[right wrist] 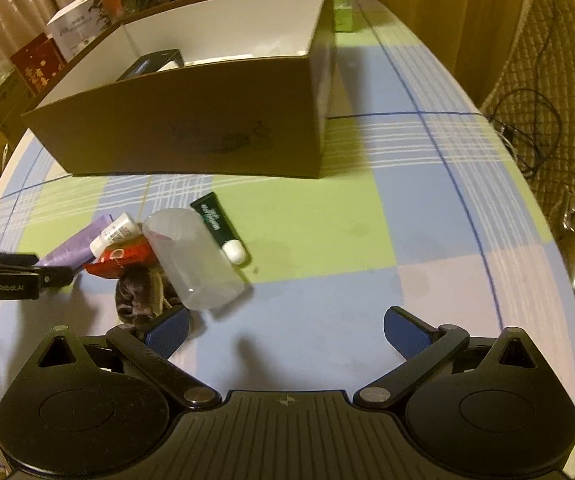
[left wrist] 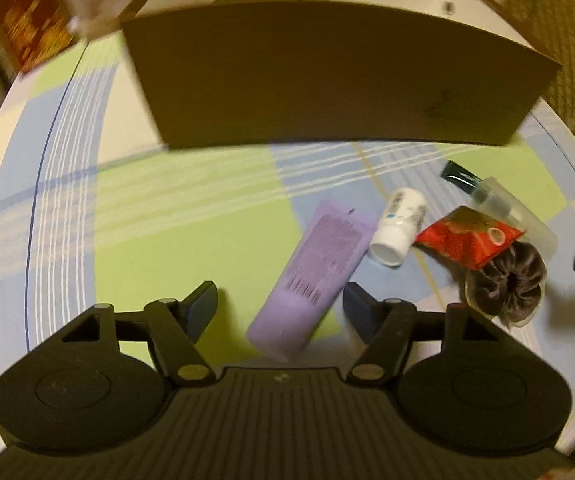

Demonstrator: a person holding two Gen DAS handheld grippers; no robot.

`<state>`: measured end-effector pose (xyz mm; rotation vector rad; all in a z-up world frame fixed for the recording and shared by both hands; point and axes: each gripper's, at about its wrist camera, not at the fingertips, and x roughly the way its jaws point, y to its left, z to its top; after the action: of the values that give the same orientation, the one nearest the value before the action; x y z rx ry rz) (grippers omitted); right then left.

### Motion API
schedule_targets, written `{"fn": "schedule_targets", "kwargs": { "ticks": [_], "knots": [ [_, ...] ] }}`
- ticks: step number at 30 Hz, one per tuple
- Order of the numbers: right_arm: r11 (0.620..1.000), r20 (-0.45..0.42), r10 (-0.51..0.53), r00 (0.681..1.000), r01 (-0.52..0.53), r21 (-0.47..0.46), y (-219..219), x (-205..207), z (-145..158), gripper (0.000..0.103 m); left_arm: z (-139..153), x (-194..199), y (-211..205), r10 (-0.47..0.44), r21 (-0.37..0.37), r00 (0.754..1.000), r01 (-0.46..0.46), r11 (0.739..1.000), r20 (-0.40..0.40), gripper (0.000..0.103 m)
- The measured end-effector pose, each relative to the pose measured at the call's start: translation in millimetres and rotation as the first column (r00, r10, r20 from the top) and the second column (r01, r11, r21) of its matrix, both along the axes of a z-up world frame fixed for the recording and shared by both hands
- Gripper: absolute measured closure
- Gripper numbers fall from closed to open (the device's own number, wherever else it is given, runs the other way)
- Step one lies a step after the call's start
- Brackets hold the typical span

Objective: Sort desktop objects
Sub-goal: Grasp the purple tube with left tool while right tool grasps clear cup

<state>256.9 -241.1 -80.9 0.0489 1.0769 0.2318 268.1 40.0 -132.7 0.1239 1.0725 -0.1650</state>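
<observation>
**Left tongs straddle the purple tube; the rest of the pile waits below the box**

In the left wrist view, the left tongs (left wrist: pixel 279 308) sit at lower centre, set apart, with the purple tube (left wrist: pixel 311 276) lying slantwise between the pads. The right pad is just beside the tube's edge and the left pad stands clear of it, so nothing is clamped; judging by that, this is the set-up for a pick, with the tube's cap end nearest the camera. Right of the tube lies a small white bottle (left wrist: pixel 397 226) on its side, then a red sachet (left wrist: pixel 467 240) resting partly on a brown scrunchie (left wrist: pixel 505 286) at lower right. Above them a clear plastic case (left wrist: pixel 515 212) overlaps a dark green tube (left wrist: pixel 459 174). The brown cardboard box (left wrist: pixel 327 80) fills the upper half, standing on the checked cloth of the bench (left wrist: pixel 147 200); it is probably where the sorted things go.

In the right wrist view, the same heap sits left of centre, the green tube's white cap pointing to the lower right. The box, upper left, is open-topped and already holds a dark item. The right tongs (right wrist: pixel 285 330) at the bottom are wide apart and empty, their left pad close to the scrunchie and the case.
</observation>
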Motion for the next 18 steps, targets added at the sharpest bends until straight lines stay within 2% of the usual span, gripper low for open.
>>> {"fn": "schedule_targets", "kwargs": {
  "ticks": [3,7,14,15,16,18],
  "knots": [
    [1.0,0.002,0.016,1.0,-0.016,-0.001,6,2,-1,0.002,-2,6,-10,-0.092,0.046,0.996,0.092,0.995,0.014,0.044],
    [1.0,0.008,0.023,1.0,-0.023,0.005,7,1,-1,0.002,-6,10,-16,-0.16,0.029,0.987,0.16,0.987,-0.004,0.071],
    [0.998,0.055,0.066,0.996,-0.066,0.001,11,1,-3,0.003,-6,4,10,-0.033,-0.007,0.999,0.033,0.999,-0.004,0.073],
    [0.997,0.067,0.081,0.994,-0.081,-0.003,13,1,-3,0.005,-6,2,16,-0.015,-0.011,1.0,0.015,1.0,-0.009,0.073],
    [0.995,0.086,0.104,0.991,-0.104,-0.007,17,1,-2,0.014,-6,0,22,0.002,-0.017,1.0,-0.002,1.0,-0.012,0.073],
    [0.989,0.11,0.15,0.983,-0.15,-0.01,23,4,-3,0.024,-5,-6,33,0.032,-0.025,0.999,-0.032,0.999,-0.018,0.073]
  ]
}}
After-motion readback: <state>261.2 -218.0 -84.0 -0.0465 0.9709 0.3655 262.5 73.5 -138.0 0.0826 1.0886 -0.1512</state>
